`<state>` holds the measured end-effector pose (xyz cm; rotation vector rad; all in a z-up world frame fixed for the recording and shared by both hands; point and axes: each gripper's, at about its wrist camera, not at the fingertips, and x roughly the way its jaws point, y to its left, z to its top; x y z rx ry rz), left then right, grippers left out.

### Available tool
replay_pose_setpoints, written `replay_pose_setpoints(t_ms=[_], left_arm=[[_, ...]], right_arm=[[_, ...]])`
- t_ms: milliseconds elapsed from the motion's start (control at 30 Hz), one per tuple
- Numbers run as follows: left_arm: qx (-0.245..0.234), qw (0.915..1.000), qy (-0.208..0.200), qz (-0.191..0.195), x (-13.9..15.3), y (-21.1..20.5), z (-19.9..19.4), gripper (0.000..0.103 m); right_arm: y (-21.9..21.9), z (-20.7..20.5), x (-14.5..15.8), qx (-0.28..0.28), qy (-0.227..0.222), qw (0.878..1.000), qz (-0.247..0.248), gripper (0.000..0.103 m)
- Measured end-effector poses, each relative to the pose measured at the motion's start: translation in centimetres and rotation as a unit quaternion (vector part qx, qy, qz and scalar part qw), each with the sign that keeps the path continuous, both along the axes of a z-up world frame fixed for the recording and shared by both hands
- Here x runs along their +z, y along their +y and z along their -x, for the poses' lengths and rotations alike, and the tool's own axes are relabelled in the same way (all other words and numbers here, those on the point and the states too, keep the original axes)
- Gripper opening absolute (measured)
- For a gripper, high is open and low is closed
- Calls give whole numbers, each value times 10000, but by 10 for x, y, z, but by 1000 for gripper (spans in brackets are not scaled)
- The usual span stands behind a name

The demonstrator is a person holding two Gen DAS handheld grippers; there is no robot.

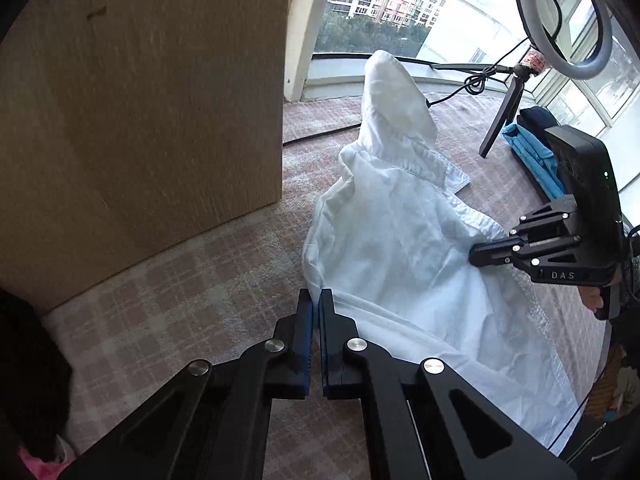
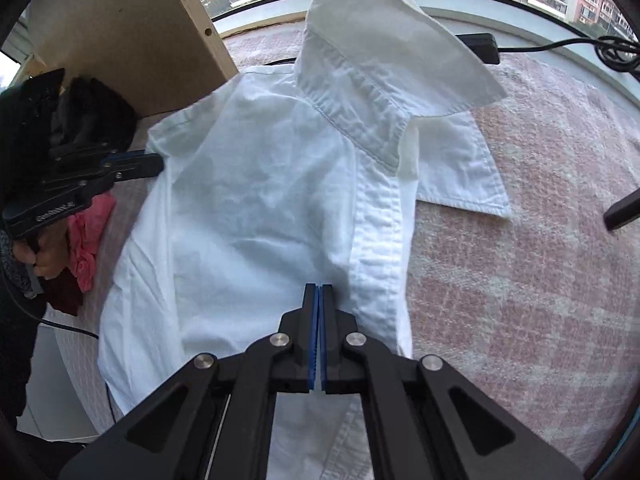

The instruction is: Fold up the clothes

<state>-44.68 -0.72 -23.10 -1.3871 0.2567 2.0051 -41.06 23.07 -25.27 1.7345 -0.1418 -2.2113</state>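
A white collared shirt (image 1: 392, 240) (image 2: 260, 200) lies on a pink plaid cover (image 1: 180, 300) (image 2: 520, 240), its collar standing up at the far end. My left gripper (image 1: 318, 292) is shut at the shirt's side edge, with cloth seemingly pinched at the tips. The right wrist view shows it (image 2: 158, 166) at the shirt's left shoulder edge. My right gripper (image 2: 319, 286) is shut on the shirt front beside the button placket. From the left wrist view its tips (image 1: 474, 258) sit in the fabric, with creases running from them. The hem hangs below both grippers.
A wooden board (image 1: 140, 120) (image 2: 120, 40) stands close on the left. A ring light (image 1: 600, 60) on a tripod (image 1: 500, 120) and cables (image 2: 560, 44) stand by the window. Blue folded clothes (image 1: 532, 156) lie at the right; a pink garment (image 2: 88, 240) and dark clothes (image 2: 92, 112) at the left.
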Motion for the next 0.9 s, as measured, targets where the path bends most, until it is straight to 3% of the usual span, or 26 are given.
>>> replay_pose_setpoints(t_ms=[100, 200, 267, 333, 400, 500, 567, 667, 733, 767, 867, 900], left_arm=[[-103, 9986, 250, 453, -8, 12, 2, 3], [3, 9970, 160, 756, -26, 21, 6, 3], [36, 9974, 208, 688, -23, 18, 5, 2], [85, 9969, 220, 748, -24, 13, 7, 3], [107, 9963, 214, 827, -29, 10, 9, 3], [113, 9959, 288, 845, -27, 11, 7, 3], [109, 9958, 309, 854, -26, 13, 7, 2], [155, 9964, 273, 788, -25, 12, 9, 2], [179, 9968, 261, 737, -24, 10, 9, 2], [171, 9969, 275, 723, -23, 10, 8, 2], [178, 9964, 286, 779, -21, 10, 9, 8], [174, 9963, 299, 782, -17, 7, 8, 8]], right_arm=[[2, 1, 6, -25, 90, 9998, -178, 0], [2, 3, 14, -157, 188, 9995, -184, 3], [-7, 1, 18, 124, 210, 9996, 142, 5], [-12, -1, 14, 314, 67, 9995, -54, 5], [2, -1, 18, 102, 110, 9999, -3, 5], [31, 5, 33, -492, 273, 9966, 594, 5], [26, 12, 33, -367, 364, 9977, 443, 5], [10, 28, 10, -183, 203, 9992, -284, 3], [19, 31, 10, -549, 346, 9968, -457, 1], [19, 31, 14, -613, 419, 9962, -452, 8], [-6, 31, 18, -221, 409, 9988, 180, 8], [-21, 32, 16, 1, 395, 9990, 191, 8]])
